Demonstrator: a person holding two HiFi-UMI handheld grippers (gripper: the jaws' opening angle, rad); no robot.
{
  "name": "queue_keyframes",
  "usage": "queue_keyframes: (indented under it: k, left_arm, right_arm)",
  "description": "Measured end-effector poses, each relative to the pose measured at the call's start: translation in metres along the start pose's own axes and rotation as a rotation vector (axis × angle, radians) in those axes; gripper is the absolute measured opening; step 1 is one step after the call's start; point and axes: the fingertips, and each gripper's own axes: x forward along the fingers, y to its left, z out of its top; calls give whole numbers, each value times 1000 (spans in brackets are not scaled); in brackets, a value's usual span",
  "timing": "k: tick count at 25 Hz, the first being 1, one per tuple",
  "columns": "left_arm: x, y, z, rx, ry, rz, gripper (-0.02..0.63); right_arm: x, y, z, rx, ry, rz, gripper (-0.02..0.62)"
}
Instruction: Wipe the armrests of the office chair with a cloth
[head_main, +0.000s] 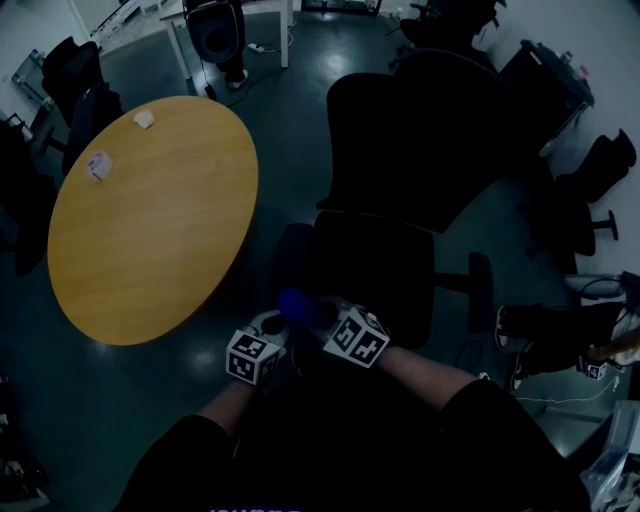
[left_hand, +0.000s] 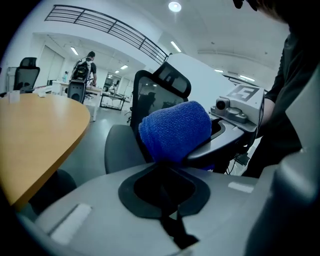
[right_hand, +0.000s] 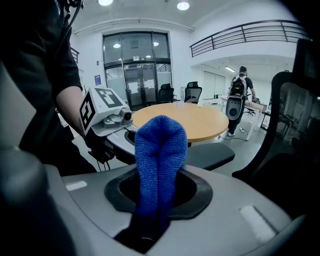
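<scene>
A black office chair (head_main: 400, 170) stands in front of me, with its left armrest (head_main: 290, 260) just beyond both grippers and its right armrest (head_main: 481, 279) farther off. My right gripper (head_main: 312, 312) is shut on a folded blue cloth (head_main: 300, 305), which stands up out of its jaws (right_hand: 160, 160). In the right gripper view the armrest pad (right_hand: 210, 155) lies right behind the cloth. My left gripper (head_main: 288, 324) is beside it, jaws together and empty, tips close under the cloth (left_hand: 175, 130). The chair's back (left_hand: 160, 90) rises behind.
A round wooden table (head_main: 150, 220) stands to the left, close to the chair, with two small white items on it. Other dark office chairs (head_main: 600, 180) stand at the right, by a seated person's shoes (head_main: 512, 328). A person with a backpack (right_hand: 239, 95) stands far off.
</scene>
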Motion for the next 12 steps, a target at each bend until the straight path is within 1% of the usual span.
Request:
queue_keyframes:
  k: [7, 12]
  left_arm:
    - [26, -33, 26, 80, -9, -115, 17]
    - [50, -63, 51, 130, -30, -213, 17]
  right_arm:
    - [-40, -20, -6, 105, -61, -128, 110]
    - [-79, -37, -14, 183, -109, -243, 110]
